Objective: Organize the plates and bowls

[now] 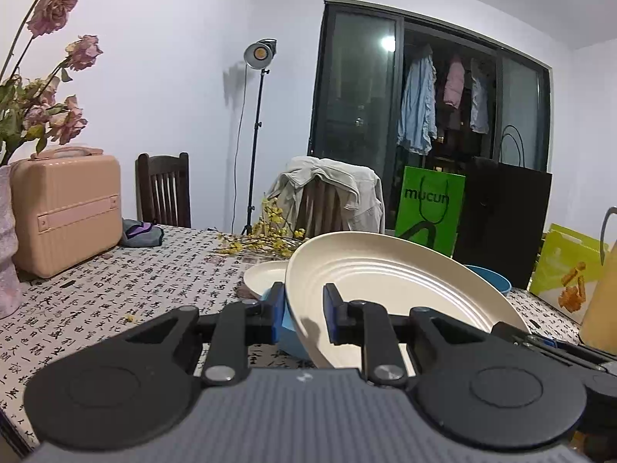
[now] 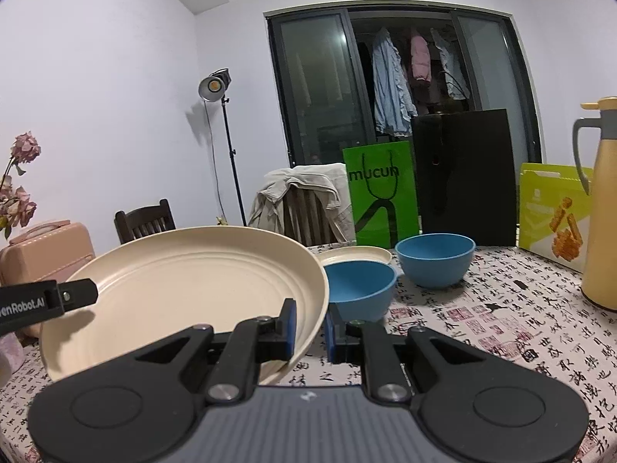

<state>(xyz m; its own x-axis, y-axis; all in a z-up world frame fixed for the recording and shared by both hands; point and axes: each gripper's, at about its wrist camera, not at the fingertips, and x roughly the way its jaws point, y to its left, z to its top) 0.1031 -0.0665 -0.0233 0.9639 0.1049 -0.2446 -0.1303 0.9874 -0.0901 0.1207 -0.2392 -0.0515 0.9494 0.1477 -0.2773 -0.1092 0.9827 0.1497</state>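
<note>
A large cream plate [image 1: 385, 281] [image 2: 185, 285] hangs tilted above the table, held by both grippers. My left gripper [image 1: 304, 308] is shut on its left rim, and its finger [image 2: 77, 293] shows at the plate's edge in the right wrist view. My right gripper [image 2: 310, 324] is shut on the right rim. Just beyond the plate sits a blue bowl [image 2: 358, 289] [image 1: 289, 337]. A second blue bowl [image 2: 435, 262] [image 1: 491, 281] stands farther right. A smaller cream plate [image 2: 354, 256] [image 1: 266, 276] lies behind the near bowl.
A pink case [image 1: 65, 208] and a vase of dried roses [image 1: 7, 239] stand at the left. A yellow thermos [image 2: 601, 208], a yellow box [image 2: 555, 216], a green bag [image 2: 381, 193] and a black bag [image 2: 466, 177] line the far right. Yellow flowers [image 1: 262, 237] lie mid-table.
</note>
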